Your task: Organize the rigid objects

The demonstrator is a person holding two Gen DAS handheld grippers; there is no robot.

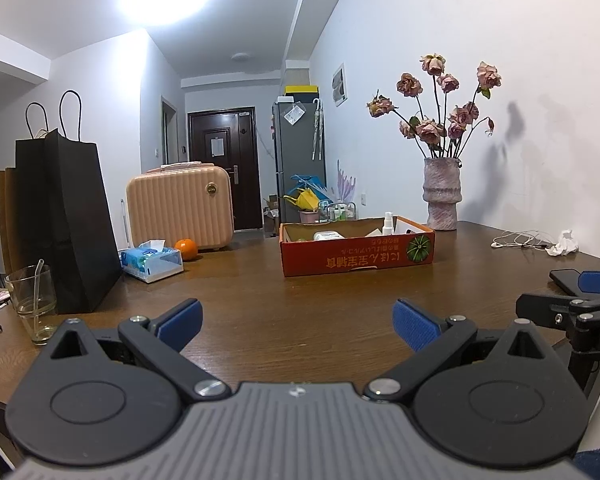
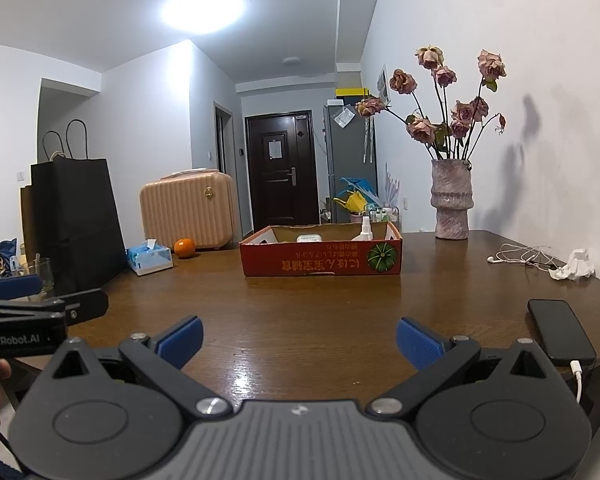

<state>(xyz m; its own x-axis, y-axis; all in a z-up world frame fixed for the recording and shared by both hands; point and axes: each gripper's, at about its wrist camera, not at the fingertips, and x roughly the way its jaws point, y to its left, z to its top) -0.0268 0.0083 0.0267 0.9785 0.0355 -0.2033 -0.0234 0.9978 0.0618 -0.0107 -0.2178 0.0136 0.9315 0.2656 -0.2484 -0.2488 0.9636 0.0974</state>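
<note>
While both grippers hovered low over the near edge of the brown wooden worktop [image 1: 300, 288], neither held anything: the left gripper [image 1: 298, 322] had its jaws spread wide with bare wood between the blue pads [image 1: 180, 320], and the right gripper [image 2: 299, 338] stood just as wide and empty. Each one showed at the edge of the other's view, side by side and apart. At the far middle of the worktop sat a shallow red cardboard box [image 2: 320, 260], open at the top, with a white spray bottle [image 2: 365, 227] upright inside toward its right end and a flat white case [image 2: 310, 237] lying near its middle. Left of the box lay an orange [image 2: 185, 247] and a blue tissue pack [image 2: 150, 260], just beside each other, with a black paper bag [image 2: 74, 220] standing further left and a drinking glass [image 1: 32, 300] near it. A pink vase [image 2: 452, 200] of dried roses stood at the far right. White earphones [image 2: 520, 258] and a crumpled tissue [image 2: 576, 266] lay right of the box; a black phone [image 2: 560, 330], with a white cable plugged in, lay at the near right, just beside the right gripper
</note>
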